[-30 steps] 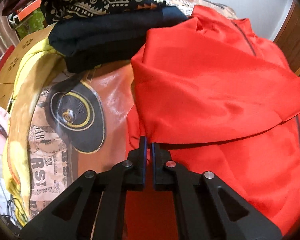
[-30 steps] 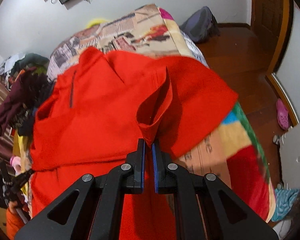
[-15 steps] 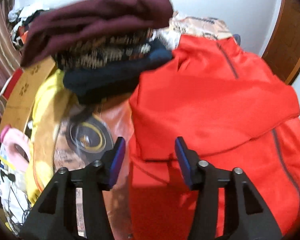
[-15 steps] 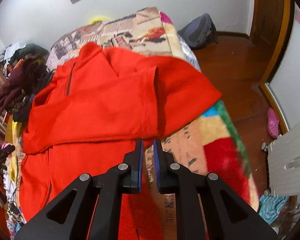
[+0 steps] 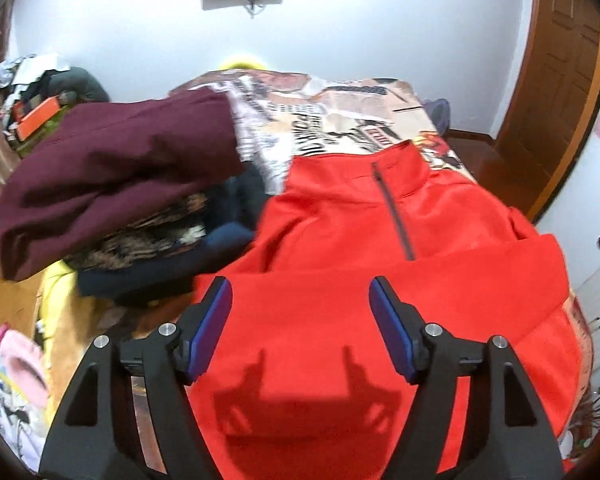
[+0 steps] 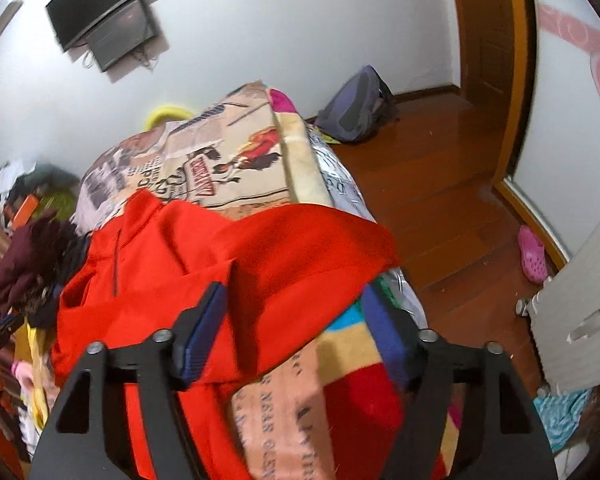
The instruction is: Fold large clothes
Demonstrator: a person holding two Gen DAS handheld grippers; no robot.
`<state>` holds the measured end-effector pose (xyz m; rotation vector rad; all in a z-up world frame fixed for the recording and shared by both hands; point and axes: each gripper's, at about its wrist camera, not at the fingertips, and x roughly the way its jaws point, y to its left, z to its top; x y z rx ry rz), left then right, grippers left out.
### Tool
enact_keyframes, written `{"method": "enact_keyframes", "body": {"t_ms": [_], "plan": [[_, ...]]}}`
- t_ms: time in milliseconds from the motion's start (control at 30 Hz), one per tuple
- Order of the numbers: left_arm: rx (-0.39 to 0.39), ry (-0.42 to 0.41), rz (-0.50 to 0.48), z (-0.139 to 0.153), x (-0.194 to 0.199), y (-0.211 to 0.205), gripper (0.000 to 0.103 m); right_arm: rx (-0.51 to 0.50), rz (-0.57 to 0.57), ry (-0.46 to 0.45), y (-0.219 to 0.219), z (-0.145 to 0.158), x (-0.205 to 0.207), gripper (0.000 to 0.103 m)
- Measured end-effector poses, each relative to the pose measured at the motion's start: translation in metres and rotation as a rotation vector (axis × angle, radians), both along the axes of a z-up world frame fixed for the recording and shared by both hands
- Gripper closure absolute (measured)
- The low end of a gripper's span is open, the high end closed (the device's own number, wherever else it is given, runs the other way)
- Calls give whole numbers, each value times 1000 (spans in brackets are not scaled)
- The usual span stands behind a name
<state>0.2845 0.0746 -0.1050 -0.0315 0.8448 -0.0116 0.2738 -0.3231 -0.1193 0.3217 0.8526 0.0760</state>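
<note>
A large red zip-neck top (image 5: 380,280) lies spread on the bed, collar toward the far wall, with a sleeve folded across its chest. My left gripper (image 5: 300,328) is open and empty, raised above the top's lower half. In the right wrist view the same red top (image 6: 204,280) lies on the bed's left side, one sleeve reaching toward the right edge. My right gripper (image 6: 296,332) is open and empty above that sleeve and the blanket.
A pile of folded clothes, maroon on top (image 5: 112,176), sits left of the red top. A patterned blanket (image 6: 228,168) covers the bed. A backpack (image 6: 356,108) lies on the wooden floor; a pink clog (image 6: 534,254) lies near the door.
Both grippers let go of the red top's fabric, opened wide and lifted up and back. The folded sleeve now lies flat across the top.
</note>
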Motion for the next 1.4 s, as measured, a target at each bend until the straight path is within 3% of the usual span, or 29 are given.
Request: {"method": "enact_keyframes", "body": {"t_ms": [333,667,700,800,867,1000,1233,1400], "plan": [[-48,126,-90,-54,42,-55,33,271,18,270,-29,-88,64,35],[-58,221,-79,-102,50,-60,33,276,-33,300,-37,-112,103,38],[-61,226,-70,-105,50,-58,33,262,-43,293,-37,-111,106,41],[-78,227,-51,-107,50,-54,33,208,-65,274,-32,-105,113,63],[-93,230,-39,-107,50,-52,33,174,-74,291,-29,-103,114,95],[-94,222,-40,-102,43,-52,33,107,-91,225,-21,-79,95,96],[-63,174,-59,-78,25,-57,33,1,-163,-6,-21,-5,30,96],[-70,142,-64,-63,10,-57,33,-90,-98,-156,10,40,2,96]]}}
